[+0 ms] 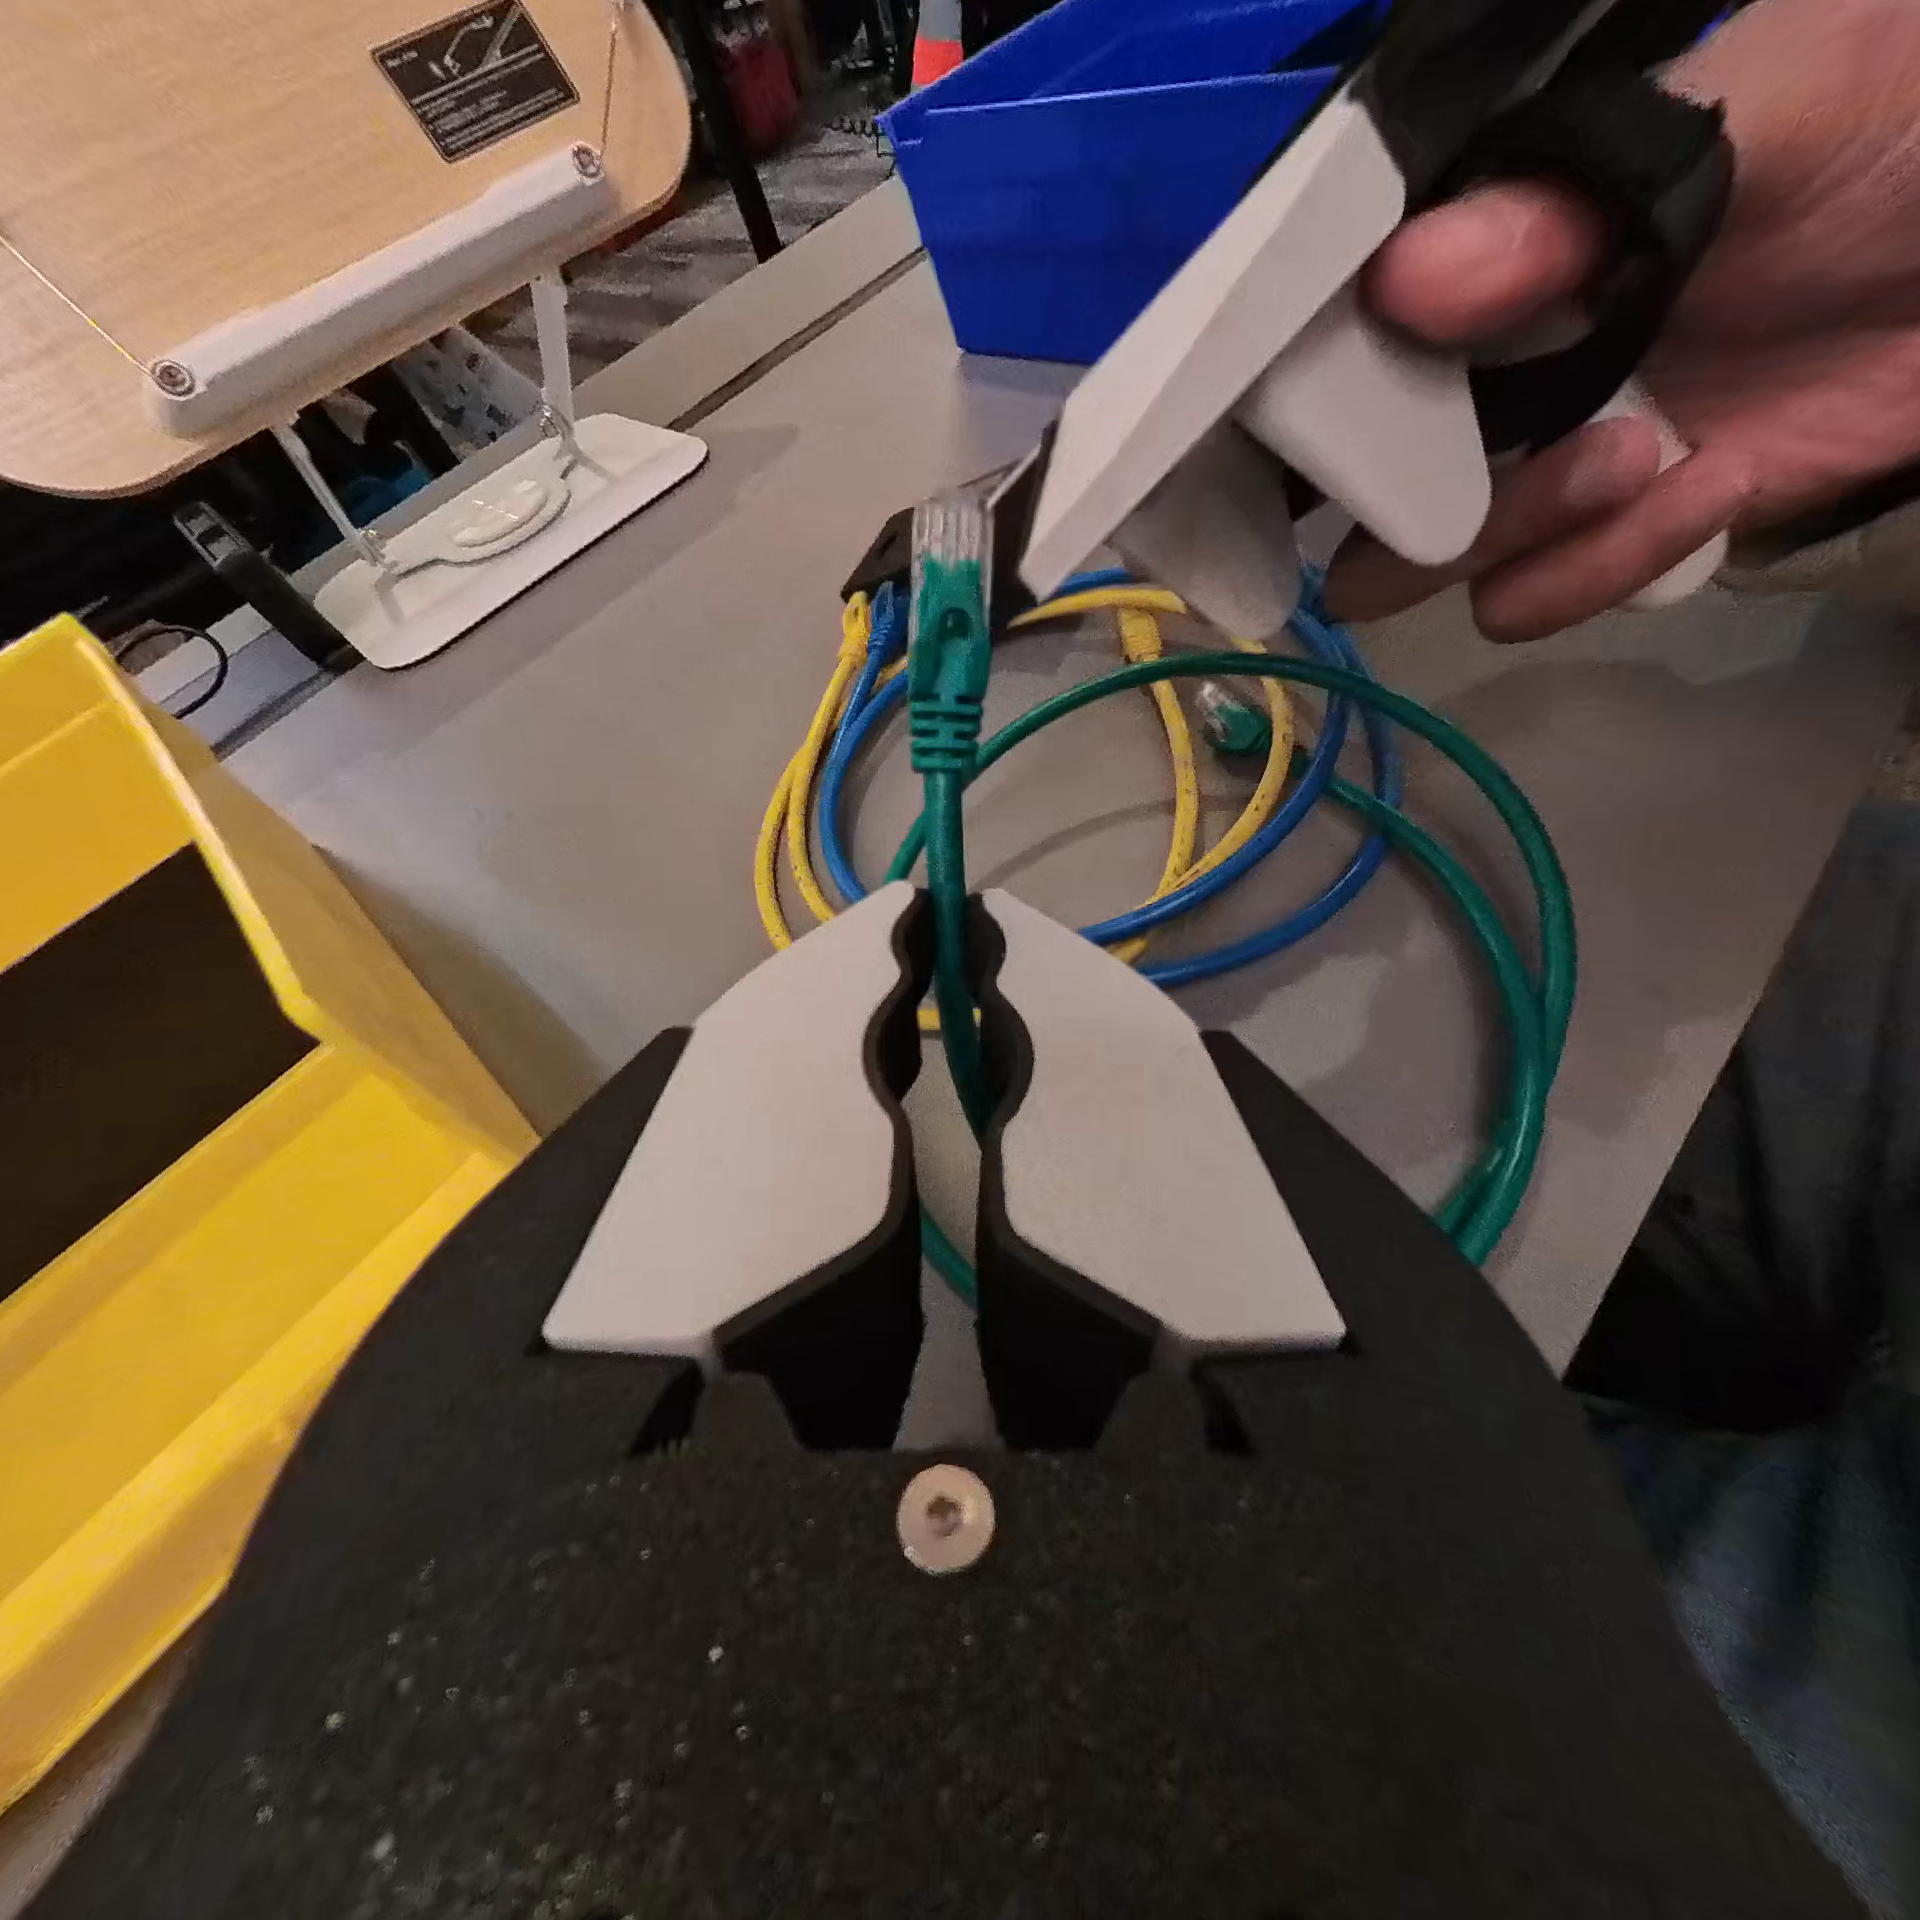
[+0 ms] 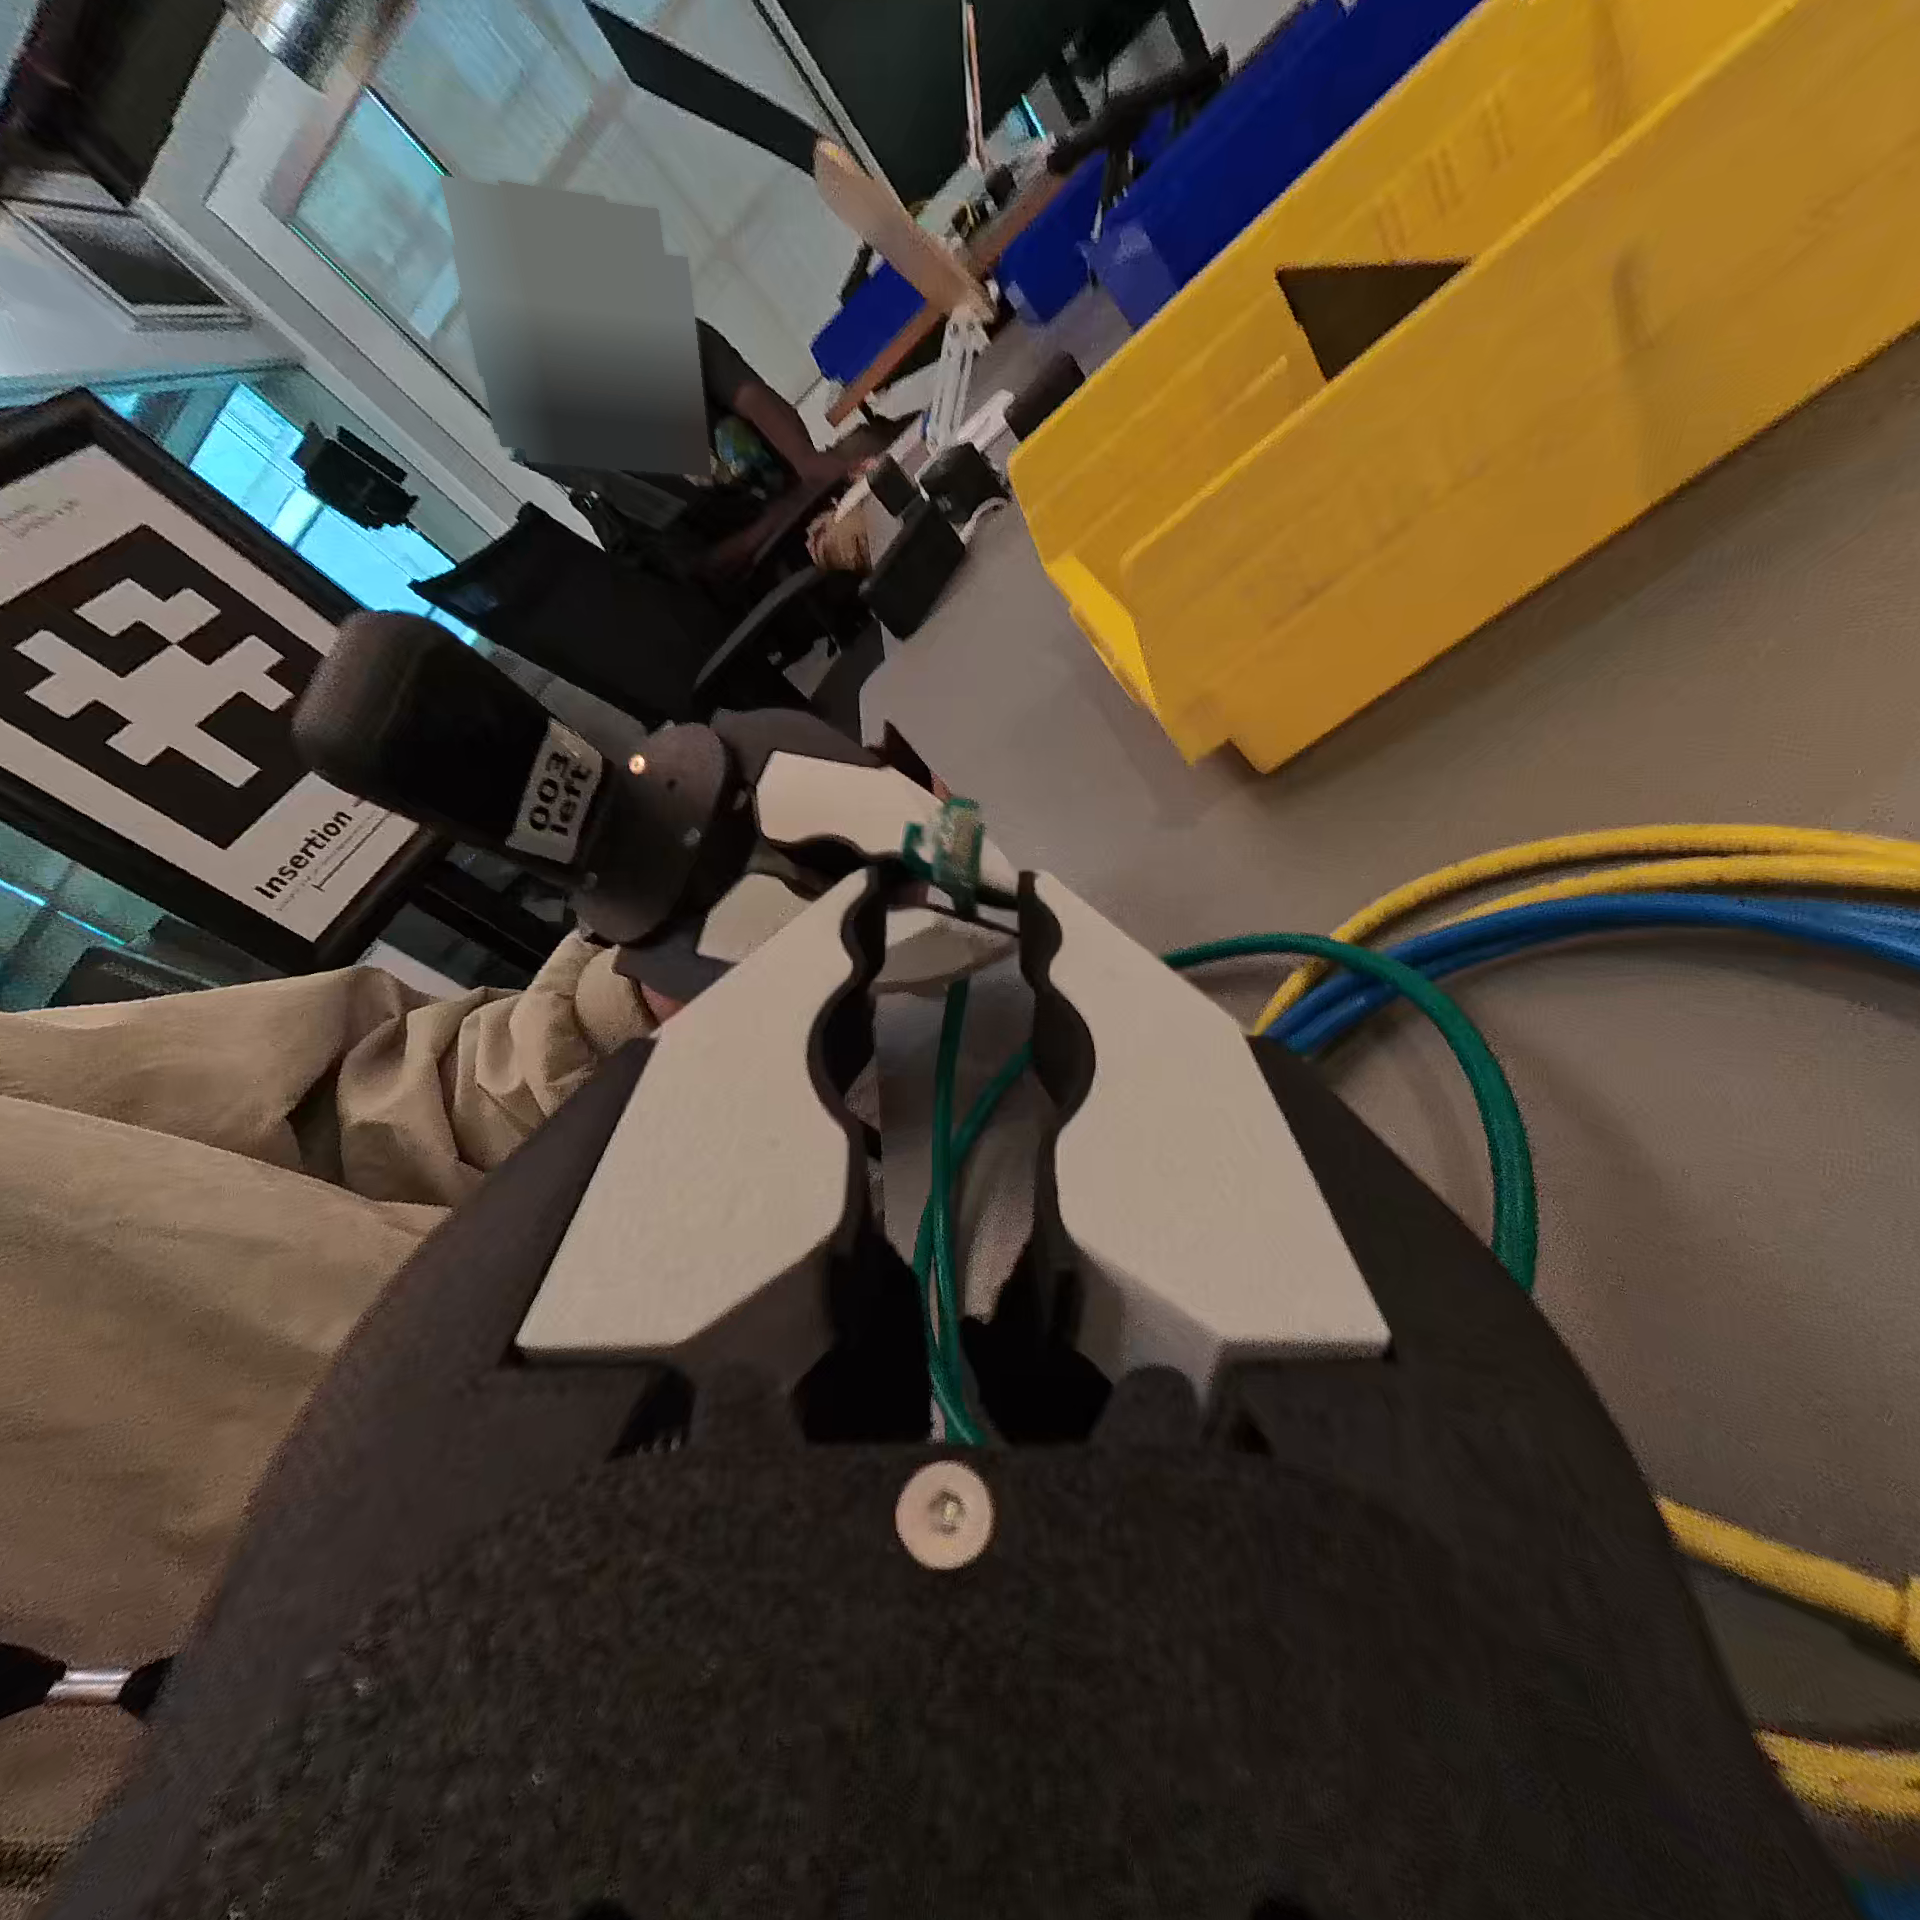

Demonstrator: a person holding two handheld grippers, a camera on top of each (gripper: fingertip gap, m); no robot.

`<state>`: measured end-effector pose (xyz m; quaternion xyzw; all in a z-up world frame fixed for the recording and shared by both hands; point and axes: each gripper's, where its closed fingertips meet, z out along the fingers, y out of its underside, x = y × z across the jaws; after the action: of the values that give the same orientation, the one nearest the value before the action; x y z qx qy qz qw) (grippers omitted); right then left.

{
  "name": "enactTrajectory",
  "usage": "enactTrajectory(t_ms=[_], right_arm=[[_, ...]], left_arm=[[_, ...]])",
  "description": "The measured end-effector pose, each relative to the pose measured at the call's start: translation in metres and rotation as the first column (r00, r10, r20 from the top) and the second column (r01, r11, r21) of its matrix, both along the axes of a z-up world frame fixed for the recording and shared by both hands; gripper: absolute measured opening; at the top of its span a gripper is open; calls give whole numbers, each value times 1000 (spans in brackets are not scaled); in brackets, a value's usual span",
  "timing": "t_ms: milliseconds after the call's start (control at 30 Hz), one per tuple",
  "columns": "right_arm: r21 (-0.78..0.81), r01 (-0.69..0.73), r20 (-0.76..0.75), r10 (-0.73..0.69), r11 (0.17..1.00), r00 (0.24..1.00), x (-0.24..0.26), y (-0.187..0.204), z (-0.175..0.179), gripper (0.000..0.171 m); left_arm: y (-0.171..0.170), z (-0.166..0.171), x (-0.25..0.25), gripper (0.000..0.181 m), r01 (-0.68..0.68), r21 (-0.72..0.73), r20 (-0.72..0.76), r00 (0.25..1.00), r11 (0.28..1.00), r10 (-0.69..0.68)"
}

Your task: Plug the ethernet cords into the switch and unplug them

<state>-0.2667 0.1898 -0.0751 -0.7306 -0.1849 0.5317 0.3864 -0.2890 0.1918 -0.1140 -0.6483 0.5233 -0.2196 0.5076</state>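
Note:
In the left wrist view my left gripper (image 1: pixel 951 935) is shut on the green ethernet cord (image 1: pixel 1496 831) a little behind its plug. The clear-tipped green plug (image 1: pixel 948 592) stands up beyond the fingertips. Just past it a black switch (image 1: pixel 878 556) lies on the grey table, mostly hidden, with a yellow cord (image 1: pixel 774 862) and a blue cord (image 1: pixel 1351 862) running to it. My right gripper (image 1: pixel 1132 592), held by a hand, comes in from the upper right beside the plug. In the right wrist view the right gripper (image 2: pixel 951 888) is open, the green plug (image 2: pixel 954 831) just past its tips and the green cord (image 2: pixel 1496 1122) hanging between the fingers.
A yellow bin (image 1: pixel 208 1143) stands at the left and a blue bin (image 1: pixel 1091 208) at the back. A wooden board on a white stand (image 1: pixel 312 208) is at the far left. A framed marker board (image 2: pixel 156 675) and a seated person (image 2: pixel 748 447) are beyond the table. There is about 5 cm between the tips of the two grippers.

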Motion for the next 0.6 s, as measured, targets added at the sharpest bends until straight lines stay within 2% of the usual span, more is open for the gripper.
enactTrajectory(t_ms=[100, 167, 200, 467, 600], right_arm=[[-35, 7, -48, -9, 999, 999, 2, 3, -2, 23], [-65, -13, -145, 4, 998, 989, 3, 2, 5, 19], [-83, -17, -168, 3, 996, 986, 5, 3, 5, 10], [-129, -79, -176, 56, 989, 983, 6, -1, -4, 11], [-117, -53, -144, 36, 992, 989, 7, 1, -8, 9]], left_arm=[[-2, -3, 2, 5, 27, 13, -27, 999, 1000, -26], [-3, -6, 3, 5, 35, 30, -57, 998, 999, -33], [-3, -6, 3, 5, 37, 34, -58, 998, 999, -35], [-2, -10, 3, 5, 33, 3, -57, 998, 999, -33], [-2, -11, 3, 5, 38, 5, -59, 998, 999, -38]])
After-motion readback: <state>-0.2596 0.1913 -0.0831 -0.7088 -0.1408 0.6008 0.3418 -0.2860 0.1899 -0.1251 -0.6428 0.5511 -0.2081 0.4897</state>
